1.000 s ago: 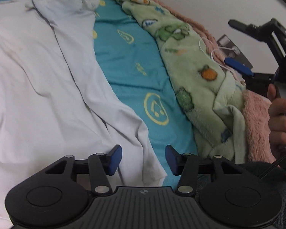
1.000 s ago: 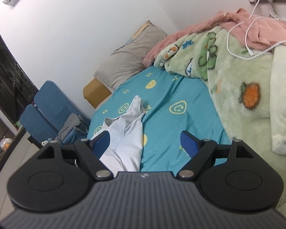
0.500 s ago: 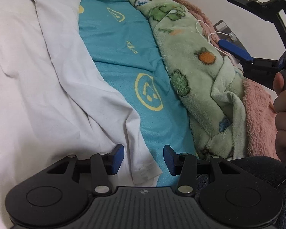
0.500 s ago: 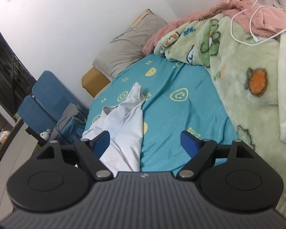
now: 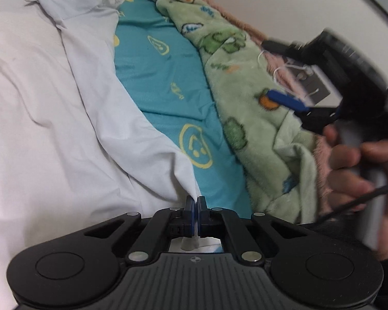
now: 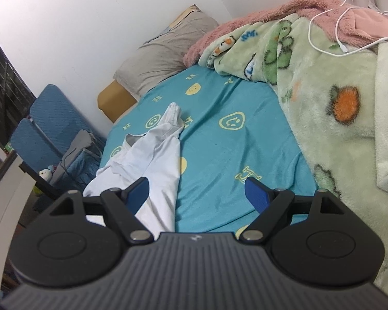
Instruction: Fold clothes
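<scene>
The left gripper [image 5: 195,208] has just pinched the white shirt [image 5: 51,118] at its near corner; the shirt's length runs away toward the pillow [image 6: 165,56]. The right gripper [image 6: 198,193] hovers beside it, spread and empty.

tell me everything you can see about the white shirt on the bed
The white shirt is thin, creased woven cloth with a collar at its far end, spread along the teal smiley-print sheet. One sleeve lies folded lengthwise over the body, its cuff reaching toward the pillow. The near corner is bunched and pinched in the left tool, whose jaws have just closed on it. The right tool hangs open above, not touching it.
</scene>
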